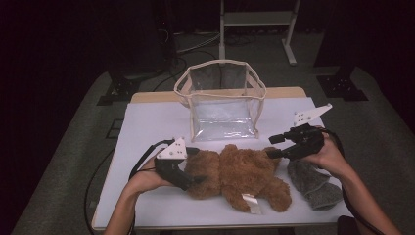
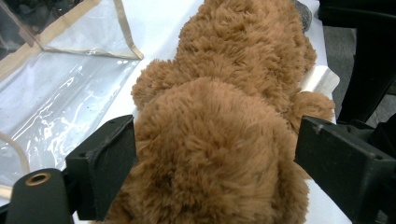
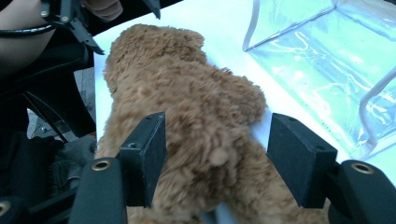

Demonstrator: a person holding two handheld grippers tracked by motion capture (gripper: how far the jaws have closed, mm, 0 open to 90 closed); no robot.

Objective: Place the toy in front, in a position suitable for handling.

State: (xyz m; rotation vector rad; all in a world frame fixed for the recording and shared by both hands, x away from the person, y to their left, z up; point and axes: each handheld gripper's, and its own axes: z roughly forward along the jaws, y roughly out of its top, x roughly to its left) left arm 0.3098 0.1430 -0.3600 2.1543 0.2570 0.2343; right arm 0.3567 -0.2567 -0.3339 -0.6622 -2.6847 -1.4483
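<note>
Two hand-held grippers flank the brown teddy bear (image 1: 235,174), which lies on the white worktop (image 1: 147,127) just in front of the clear bag (image 1: 221,98). Your left hand-held gripper (image 1: 188,171) sits at the head end with its jaws spread around the plush; one pad brushes the fur, the other stands clear, so nothing is gripped there. Your right hand-held gripper (image 1: 274,145) hovers over the leg end, jaws open and apart from the bear. A grey sock (image 1: 311,183) lies just beside the bear's feet, under your right hand. If the bag is where it goes, bite deep into the body rather than loose fur, clamp both ends evenly, and lift level so the bear clears the rim. Keep that sock out of the right jaws.
</note>
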